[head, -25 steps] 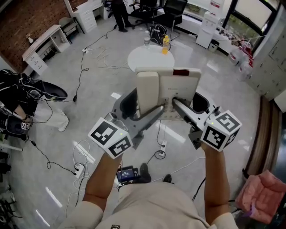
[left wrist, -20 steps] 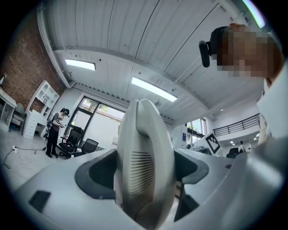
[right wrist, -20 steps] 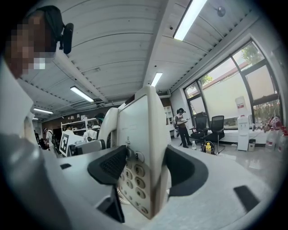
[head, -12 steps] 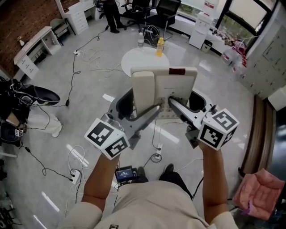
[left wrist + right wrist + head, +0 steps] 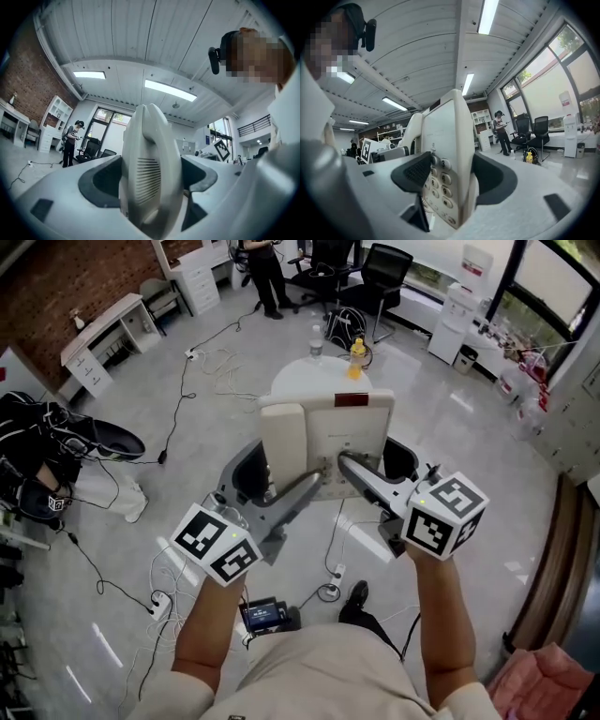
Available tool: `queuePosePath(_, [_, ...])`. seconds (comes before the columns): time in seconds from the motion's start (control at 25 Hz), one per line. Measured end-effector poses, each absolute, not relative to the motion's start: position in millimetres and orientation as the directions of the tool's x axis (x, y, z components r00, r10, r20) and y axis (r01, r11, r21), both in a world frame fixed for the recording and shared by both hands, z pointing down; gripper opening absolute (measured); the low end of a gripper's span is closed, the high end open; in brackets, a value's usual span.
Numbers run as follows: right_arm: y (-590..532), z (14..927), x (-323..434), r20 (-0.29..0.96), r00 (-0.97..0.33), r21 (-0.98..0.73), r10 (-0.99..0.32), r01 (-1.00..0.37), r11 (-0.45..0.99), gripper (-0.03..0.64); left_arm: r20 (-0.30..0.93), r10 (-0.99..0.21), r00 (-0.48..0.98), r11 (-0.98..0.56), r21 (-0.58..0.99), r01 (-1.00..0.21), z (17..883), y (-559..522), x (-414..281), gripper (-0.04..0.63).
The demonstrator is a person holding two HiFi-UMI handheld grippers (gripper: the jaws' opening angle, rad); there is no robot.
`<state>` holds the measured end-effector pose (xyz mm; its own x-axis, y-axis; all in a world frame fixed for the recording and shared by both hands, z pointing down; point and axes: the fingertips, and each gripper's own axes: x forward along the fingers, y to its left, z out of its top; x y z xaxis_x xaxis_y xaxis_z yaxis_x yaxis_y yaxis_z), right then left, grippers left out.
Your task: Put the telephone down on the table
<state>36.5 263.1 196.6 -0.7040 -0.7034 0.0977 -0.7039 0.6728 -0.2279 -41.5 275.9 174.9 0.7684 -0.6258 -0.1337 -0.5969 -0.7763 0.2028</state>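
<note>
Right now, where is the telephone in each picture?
Head view: telephone in the middle, held up off the floor.
Left gripper view: telephone in the centre, handset side between the jaws.
Right gripper view: telephone in the centre, keypad side between the jaws.
Shared landmark: the standing person far off, at the top, left, right.

Head view steeply down; gripper views close, upward; all share telephone (image 5: 352, 432).

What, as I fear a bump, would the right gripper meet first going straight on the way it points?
The telephone that the right gripper clamps. Past it, that gripper's view shows open room; the round white table looks lower and farther, depth unclear.
</note>
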Motion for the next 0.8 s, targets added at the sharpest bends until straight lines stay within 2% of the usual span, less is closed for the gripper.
queuePosePath(0.44, [204, 198, 125, 0.079, -0.792, -0.237, -0.606, -0.605, 0.76, 0.272, -0.092, -0.725, 0.683, -0.686, 0.191, -0.702, 176, 227, 50, 0.374])
queuePosePath(0.8, [185, 196, 176, 0.054, -0.815, -0.245, -0.576, -0.57, 0.784, 0.272, -0.073, -0.75, 0.657, -0.659, 0.168, -0.733, 172, 211, 103, 0.374])
